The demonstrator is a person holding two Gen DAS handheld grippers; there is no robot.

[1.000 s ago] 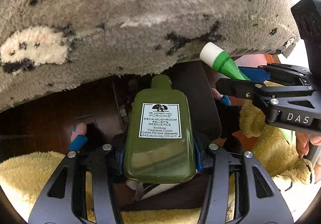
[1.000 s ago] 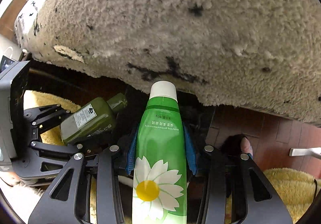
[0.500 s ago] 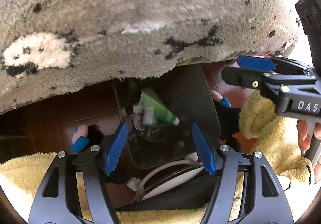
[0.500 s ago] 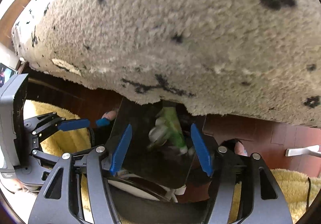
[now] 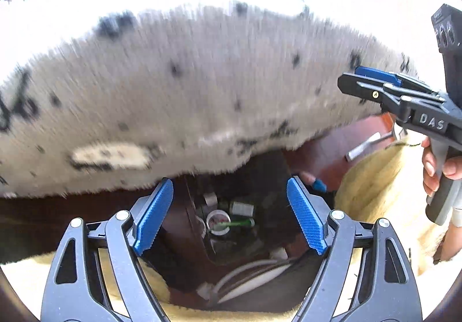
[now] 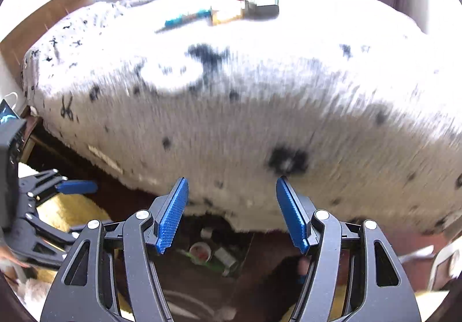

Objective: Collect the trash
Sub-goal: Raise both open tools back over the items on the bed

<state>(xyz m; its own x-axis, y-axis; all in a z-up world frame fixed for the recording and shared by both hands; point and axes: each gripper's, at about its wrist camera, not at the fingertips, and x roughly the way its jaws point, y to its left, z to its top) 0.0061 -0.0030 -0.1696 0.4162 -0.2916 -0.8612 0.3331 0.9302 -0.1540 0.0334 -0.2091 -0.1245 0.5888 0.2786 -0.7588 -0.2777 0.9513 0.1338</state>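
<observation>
A dark bin (image 5: 184, 215) stands on the floor at the foot of the bed. Inside it lie small bottles, a round lid and a green bottle (image 5: 236, 223), seen again as trash (image 6: 202, 252) in the right wrist view. My left gripper (image 5: 229, 182) hangs above the bin, jaws opening, nothing between them. My right gripper (image 6: 232, 180) is open and empty too, over the blanket edge. Each shows in the other's view: right gripper (image 5: 355, 81), left gripper (image 6: 80, 206). A blue tube (image 6: 187, 17), a yellow box (image 6: 228, 14) and a metallic item (image 6: 262, 6) lie on the bed.
A fluffy grey-white blanket (image 5: 202, 91) with black marks overhangs the bin. A yellow shaggy rug (image 5: 375, 192) lies to the right, on red-brown floor. A person's toes with blue nails (image 5: 316, 184) are beside the bin, and a hand (image 5: 433, 169) holds the right gripper's handle.
Both grippers opened: the dark green lotion bottle left the left one, the green daisy bottle the right one. Both rose and tilted up, bringing the bed top into view.
</observation>
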